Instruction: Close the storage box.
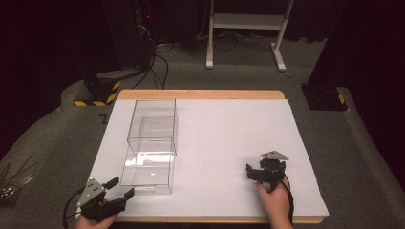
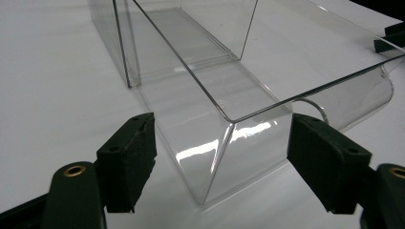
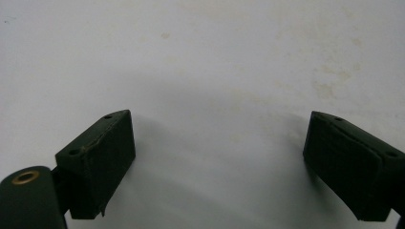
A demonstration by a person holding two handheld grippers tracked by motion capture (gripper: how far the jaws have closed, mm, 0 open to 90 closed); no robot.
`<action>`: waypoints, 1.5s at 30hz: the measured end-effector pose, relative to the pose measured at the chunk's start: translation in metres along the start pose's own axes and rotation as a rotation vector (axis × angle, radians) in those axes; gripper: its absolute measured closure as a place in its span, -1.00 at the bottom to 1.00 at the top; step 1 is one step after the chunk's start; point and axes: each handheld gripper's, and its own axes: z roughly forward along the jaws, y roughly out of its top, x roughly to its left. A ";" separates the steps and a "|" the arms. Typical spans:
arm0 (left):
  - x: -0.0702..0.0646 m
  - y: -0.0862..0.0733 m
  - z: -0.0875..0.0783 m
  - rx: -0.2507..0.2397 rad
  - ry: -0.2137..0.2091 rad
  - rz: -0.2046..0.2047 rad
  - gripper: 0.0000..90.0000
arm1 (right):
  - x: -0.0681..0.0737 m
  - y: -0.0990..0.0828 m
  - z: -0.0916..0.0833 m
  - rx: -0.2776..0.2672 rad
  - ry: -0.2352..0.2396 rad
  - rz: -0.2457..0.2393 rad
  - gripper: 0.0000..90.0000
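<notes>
A clear plastic box [image 1: 153, 125] stands on the white sheet at the left, with a lower clear tray part [image 1: 147, 168] reaching out of it toward me. My left gripper [image 1: 122, 187] sits at the tray's near left corner. In the left gripper view the gripper [image 2: 222, 124] is open with the tray's rounded corner [image 2: 229, 152] between its jaws; the right pad [image 2: 325, 162] is close to the wall and the left pad [image 2: 129, 157] stands apart from it. My right gripper [image 1: 265, 171] rests at the near right, and it [image 3: 219, 119] is open over bare sheet.
The white sheet [image 1: 224, 133] covers a wooden table [image 1: 200, 94]. Grey carpet surrounds it. A white desk frame [image 1: 246, 28] stands at the back, with black stands on striped bases [image 1: 98, 90] and cables. Thin metal items [image 1: 12, 188] lie on the floor at far left.
</notes>
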 end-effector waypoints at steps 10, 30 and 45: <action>-0.001 0.000 0.008 -0.004 0.047 -0.015 -0.43 | 0.000 0.000 0.000 0.000 0.000 0.000 -0.77; -0.001 0.009 0.024 -0.022 0.078 -0.002 -0.16 | 0.000 0.000 0.000 0.000 0.000 -0.001 -0.77; 0.008 0.016 0.031 -0.026 0.091 -0.034 -0.12 | 0.000 0.000 0.000 -0.001 0.000 -0.001 -0.77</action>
